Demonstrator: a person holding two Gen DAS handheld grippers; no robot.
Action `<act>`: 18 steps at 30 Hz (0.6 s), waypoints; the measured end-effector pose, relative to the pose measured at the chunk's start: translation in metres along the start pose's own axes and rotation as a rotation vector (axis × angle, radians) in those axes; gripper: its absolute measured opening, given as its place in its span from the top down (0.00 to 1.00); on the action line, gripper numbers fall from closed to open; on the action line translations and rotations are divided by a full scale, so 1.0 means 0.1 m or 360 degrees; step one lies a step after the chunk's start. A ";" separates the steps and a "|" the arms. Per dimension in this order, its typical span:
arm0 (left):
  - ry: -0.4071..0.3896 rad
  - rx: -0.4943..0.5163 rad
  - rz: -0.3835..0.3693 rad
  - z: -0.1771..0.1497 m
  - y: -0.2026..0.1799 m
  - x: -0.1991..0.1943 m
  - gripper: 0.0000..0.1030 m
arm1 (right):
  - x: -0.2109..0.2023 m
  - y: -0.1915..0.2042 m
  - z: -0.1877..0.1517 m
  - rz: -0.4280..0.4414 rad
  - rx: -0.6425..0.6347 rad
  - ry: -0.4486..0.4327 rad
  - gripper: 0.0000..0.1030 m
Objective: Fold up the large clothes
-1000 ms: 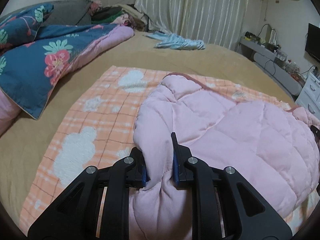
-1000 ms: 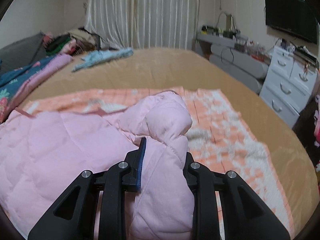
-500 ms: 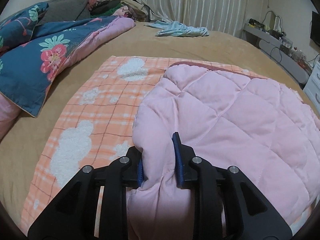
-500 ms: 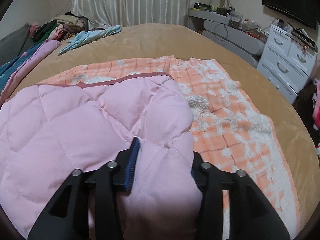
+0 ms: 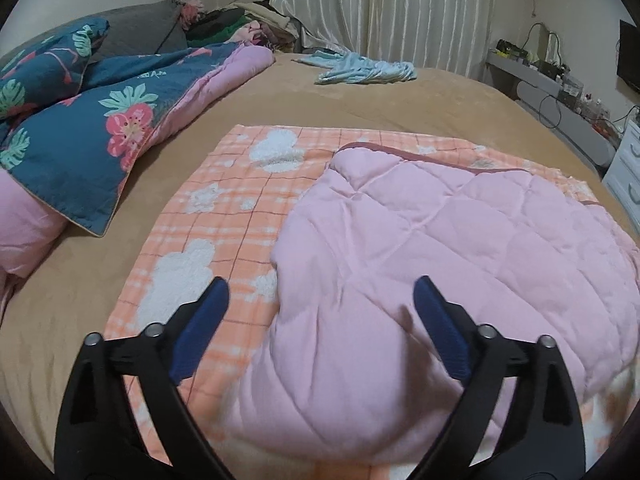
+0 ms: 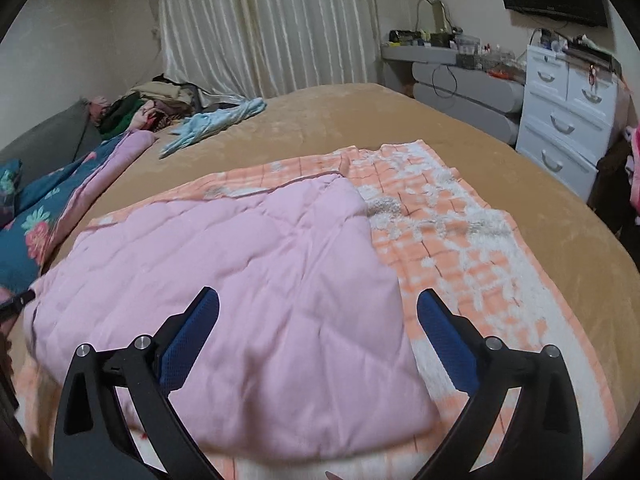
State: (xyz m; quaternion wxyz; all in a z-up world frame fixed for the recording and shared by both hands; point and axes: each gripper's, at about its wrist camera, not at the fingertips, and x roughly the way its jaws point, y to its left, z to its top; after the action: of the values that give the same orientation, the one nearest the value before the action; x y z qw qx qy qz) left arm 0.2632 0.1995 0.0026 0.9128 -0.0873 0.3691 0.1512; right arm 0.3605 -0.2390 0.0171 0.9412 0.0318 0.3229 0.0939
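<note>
The pink quilted garment (image 5: 460, 248) lies folded over on the orange checked blanket (image 5: 224, 216), which is spread across the near part of the tan bed (image 5: 360, 96). The left gripper (image 5: 320, 300) hangs over the garment's left edge, its jaws swinging apart and already wide; its blue pads (image 5: 200, 320) touch nothing, one above the blanket, the other above the pink fabric. The right gripper (image 6: 318, 312) is opening the same way over the garment's right edge, with pink cloth below the gap but free of the pads.

The left wrist view takes in the blue floral duvet (image 5: 80, 136) bunched along the bed's left edge, and a dark maroon trim along the garment's far edge. The right wrist view shows the blanket's fluffy white right side (image 6: 472, 248), bare beyond the garment, and a white chest of drawers (image 6: 568, 112) beside the bed's right edge. Both views catch the light blue cloth (image 6: 216, 120) near the far edge, before the curtain (image 6: 272, 28).
</note>
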 end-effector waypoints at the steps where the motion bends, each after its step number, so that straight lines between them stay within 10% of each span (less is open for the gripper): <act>1: -0.0004 -0.0002 -0.0002 -0.02 0.00 -0.05 0.09 | -0.08 0.03 -0.05 -0.0013 -0.0028 -0.0017 0.04; 12: 0.0059 -0.0068 -0.0059 -0.37 0.04 -0.28 0.09 | -0.30 0.12 -0.38 0.0050 0.0011 0.0049 0.04; 18: 0.0302 -0.0495 -0.0305 -0.67 0.27 0.01 0.09 | -0.07 0.01 -0.63 0.0062 0.0301 0.0251 0.04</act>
State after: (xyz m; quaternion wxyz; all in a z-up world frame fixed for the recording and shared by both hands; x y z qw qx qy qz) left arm 0.2115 0.2069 -0.0474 0.8597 -0.2759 0.4155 0.1100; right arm 0.3165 -0.2394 -0.0287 0.9037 0.1194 0.4026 0.0835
